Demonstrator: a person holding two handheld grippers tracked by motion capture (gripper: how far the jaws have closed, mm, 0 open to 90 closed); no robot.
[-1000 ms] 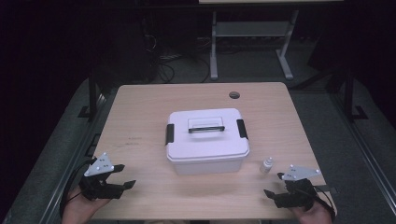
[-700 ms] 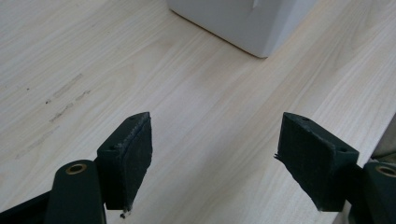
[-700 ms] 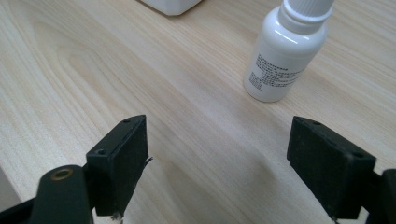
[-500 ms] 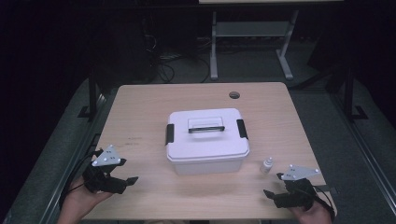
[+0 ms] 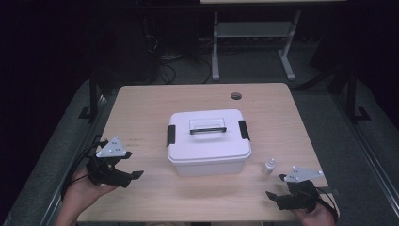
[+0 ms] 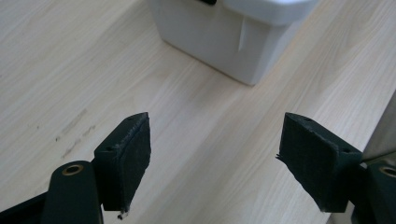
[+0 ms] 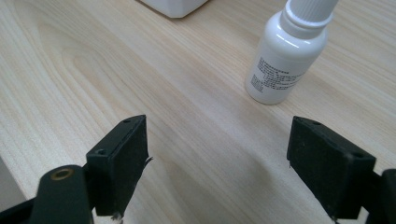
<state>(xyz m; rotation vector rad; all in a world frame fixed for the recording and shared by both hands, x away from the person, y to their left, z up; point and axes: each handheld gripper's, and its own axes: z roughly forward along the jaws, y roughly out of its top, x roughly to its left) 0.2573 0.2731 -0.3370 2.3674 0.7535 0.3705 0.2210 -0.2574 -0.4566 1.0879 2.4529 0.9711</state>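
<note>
While both grippers hover with jaws spread and empty, the small white bottle [image 5: 269, 165] stands upright just right of the white lidded box [image 5: 208, 141]. Right gripper [image 5: 277, 187] is much nearer to it; left gripper [image 5: 136, 167] is beyond the box.

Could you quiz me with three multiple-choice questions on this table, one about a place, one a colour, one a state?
1. Where does the small bottle stand?
A. on the box lid
B. on the table, right of the box
C. between a gripper's jaws

2. What colour are the latches on the white box?
A. black
B. red
C. white

3. How is the left hand-held gripper?
A. shut on the bottle
C. shut on nothing
B. open, nothing between its jaws

Key: 1 B, it stands by the box's right corner. 2 A, dark clips at both ends. 3 B, bare table shows between the jaws.
</note>
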